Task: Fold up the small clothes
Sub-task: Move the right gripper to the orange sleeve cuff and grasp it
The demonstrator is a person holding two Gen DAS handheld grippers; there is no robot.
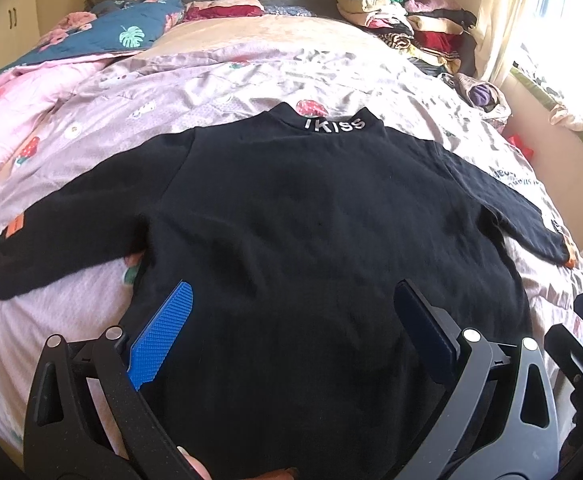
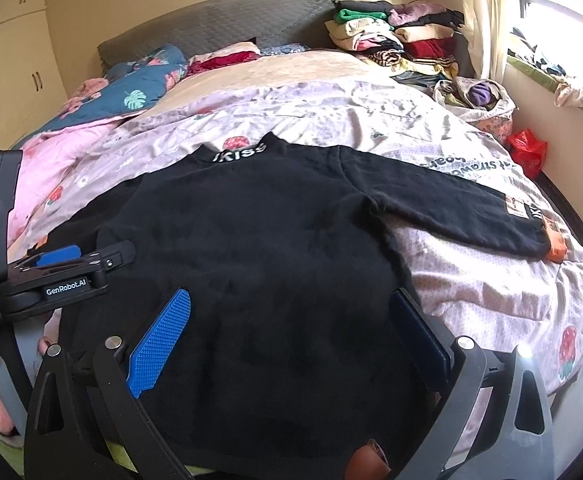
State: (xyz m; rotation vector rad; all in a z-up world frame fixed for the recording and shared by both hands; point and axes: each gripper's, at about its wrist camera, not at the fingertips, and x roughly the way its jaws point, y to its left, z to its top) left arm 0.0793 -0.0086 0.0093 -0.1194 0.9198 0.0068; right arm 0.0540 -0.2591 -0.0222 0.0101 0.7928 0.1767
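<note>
Left wrist view: black long-sleeved knit top with white "KISS" lettering at the collar [image 1: 291,216] lies spread flat on the pink strawberry-print bedspread [image 1: 219,92], collar toward upper centre of frame, hem at the bottom, long axis running straight away from the left gripper [image 1: 295,316]. Jaws spread wide over the lower body of the top, holding nothing; contact with the cloth cannot be told. Orange-cuffed sleeve [image 1: 31,248] reaches frame left. Right wrist view: right gripper [image 2: 291,316] also wide apart and empty, above the hem's right half. The other sleeve [image 2: 463,208] stretches to mid-right, nearer this gripper. Left gripper shows at mid-left.
</note>
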